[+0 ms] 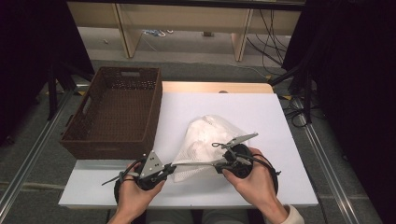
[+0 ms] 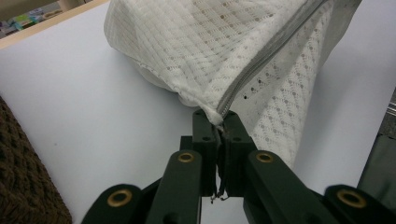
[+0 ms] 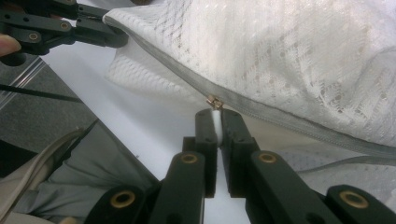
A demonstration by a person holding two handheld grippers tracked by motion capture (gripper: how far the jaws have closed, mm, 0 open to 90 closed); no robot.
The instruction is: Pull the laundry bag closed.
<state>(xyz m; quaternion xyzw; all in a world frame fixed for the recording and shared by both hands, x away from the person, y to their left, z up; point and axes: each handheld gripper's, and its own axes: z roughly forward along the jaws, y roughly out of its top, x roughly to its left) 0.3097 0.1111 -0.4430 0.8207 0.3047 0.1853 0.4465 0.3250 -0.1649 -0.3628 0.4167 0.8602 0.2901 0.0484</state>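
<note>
A white mesh bag (image 1: 205,137) with a grey zipper (image 3: 187,79) lies on the white table (image 1: 261,112), stuffed with something pale. My left gripper (image 2: 219,123) is shut on the bag's corner where the zipper (image 2: 266,60) ends. In the high view the left gripper (image 1: 173,164) sits at the bag's near left edge. My right gripper (image 3: 216,116) is shut on the white pull tab of the zipper slider (image 3: 215,101). It stands at the bag's near right edge, right gripper (image 1: 217,163). The zipper edge runs taut between the two. The left gripper (image 3: 119,39) shows far off in the right gripper view.
A dark brown woven basket (image 1: 116,112) stands at the table's left side, its wall (image 2: 23,177) close beside my left gripper. Bare white table lies right of the bag and behind it. The table's near edge is just under my hands.
</note>
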